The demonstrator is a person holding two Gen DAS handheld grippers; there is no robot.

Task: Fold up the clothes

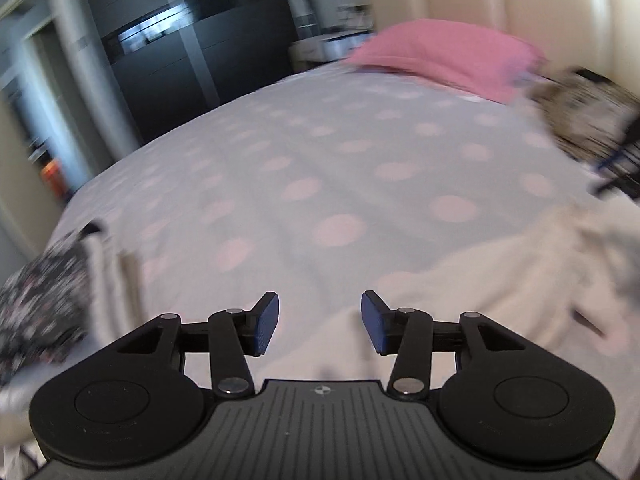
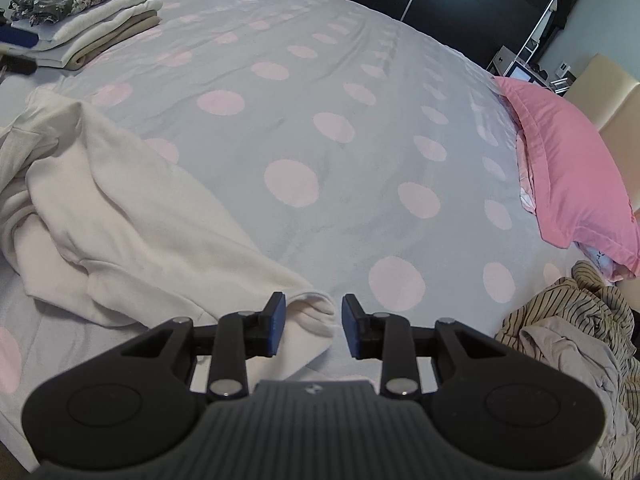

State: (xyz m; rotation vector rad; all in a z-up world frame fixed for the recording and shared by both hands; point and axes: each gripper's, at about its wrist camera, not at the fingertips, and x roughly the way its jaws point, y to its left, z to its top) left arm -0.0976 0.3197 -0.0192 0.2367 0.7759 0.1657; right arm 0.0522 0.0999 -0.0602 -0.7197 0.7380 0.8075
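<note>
Cream garment (image 1: 520, 264) lies at the lower right of my left wrist view, blurred, on the dotted bedspread (image 1: 320, 152). My left gripper (image 1: 320, 324) stands apart and empty, I think to reach for another part of the cloth.

From the right wrist view, the garment (image 2: 132, 216) spreads at the left. Its cuff sits between the pads of my right gripper (image 2: 312, 328), but they do not press it. Folded pile (image 2: 80, 20) waits upper left.
</note>
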